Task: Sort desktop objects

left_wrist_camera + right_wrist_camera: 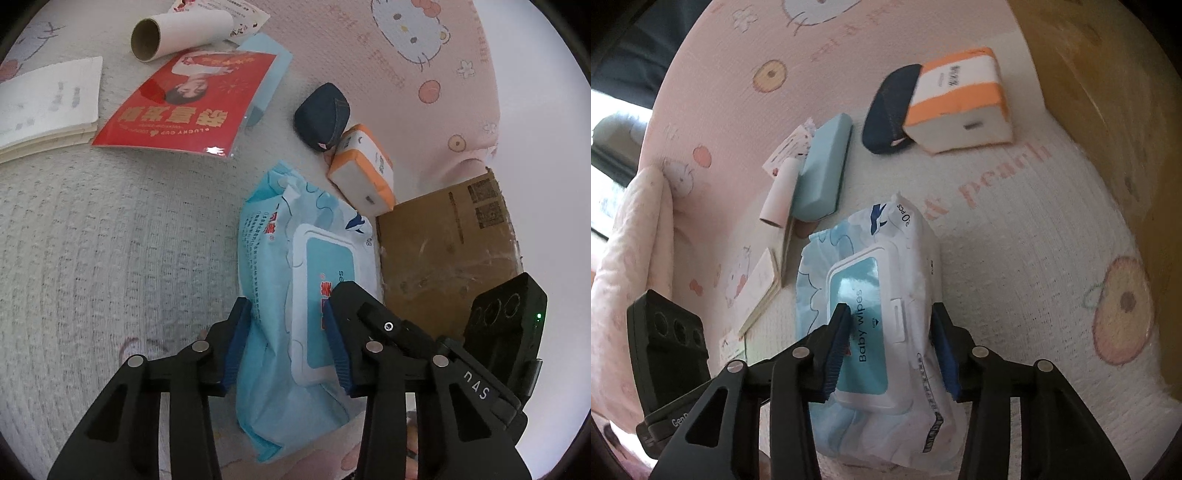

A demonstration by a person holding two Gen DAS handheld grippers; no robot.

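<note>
Mid-grab on soft pale-blue baby wipes pack [295, 280] at near edge of pink cartoon blanket [92, 240], left gripper [286, 332] and right gripper [892, 347] half-closed, pinching it; next needs joint lift toward brown cardboard box [443, 243]

Wipes pack [886, 325] lid reads "Baby wipes" — red packet [184, 107], "LUCKY CUP".

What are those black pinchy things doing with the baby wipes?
A person holds a pair of tongs in each hand, and both have hold of the same pack of baby wipes lying on the pink cartoon blanket. The left tongs pinch one end, the right tongs the other. The orange tissue pack, cardboard tube and red packet lie untouched nearby.
</note>
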